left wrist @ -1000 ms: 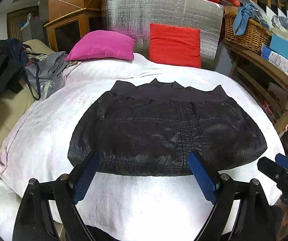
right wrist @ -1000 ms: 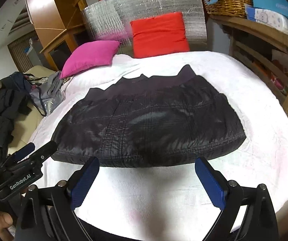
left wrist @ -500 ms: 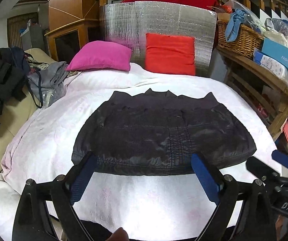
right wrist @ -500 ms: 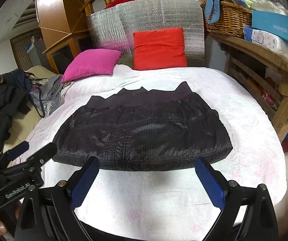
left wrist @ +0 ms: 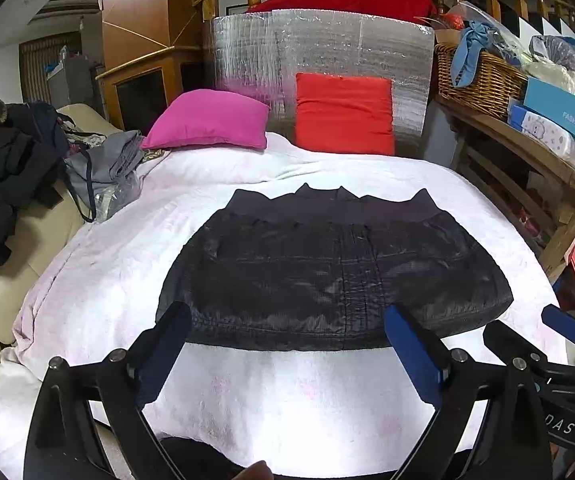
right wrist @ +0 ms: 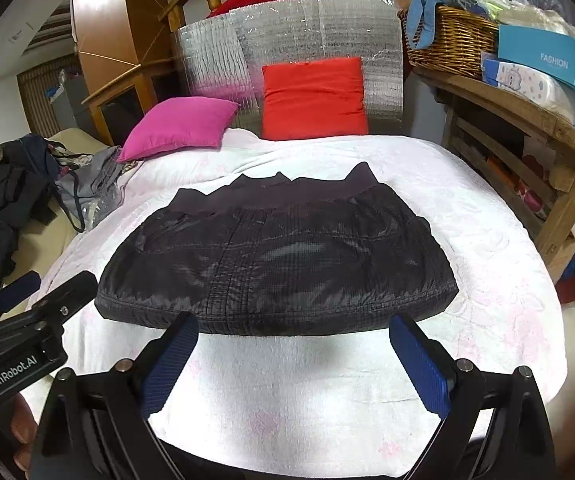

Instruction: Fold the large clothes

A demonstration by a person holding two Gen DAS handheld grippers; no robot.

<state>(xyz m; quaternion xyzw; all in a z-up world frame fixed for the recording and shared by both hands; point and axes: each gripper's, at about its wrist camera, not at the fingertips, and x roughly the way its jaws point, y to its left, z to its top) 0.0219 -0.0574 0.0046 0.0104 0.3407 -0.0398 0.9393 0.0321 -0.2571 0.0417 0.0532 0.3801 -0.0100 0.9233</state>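
- the black jacket (left wrist: 335,276) lies folded and flat in the middle of the bed (left wrist: 99,264), on the white cover.
- the left tongs (left wrist: 287,344) are spread wide and hold nothing; they hang at 6 o'clock from the jacket, near its front edge.
- the right tongs (right wrist: 293,356) are also spread wide and empty, at 6 o'clock from the jacket (right wrist: 279,264).
- at 12 o'clock behind the jacket stands a red cushion (left wrist: 345,114); a pink cushion (left wrist: 207,126) lies at 11 o'clock.
- a wicker basket (right wrist: 453,42) sits at 1 o'clock.
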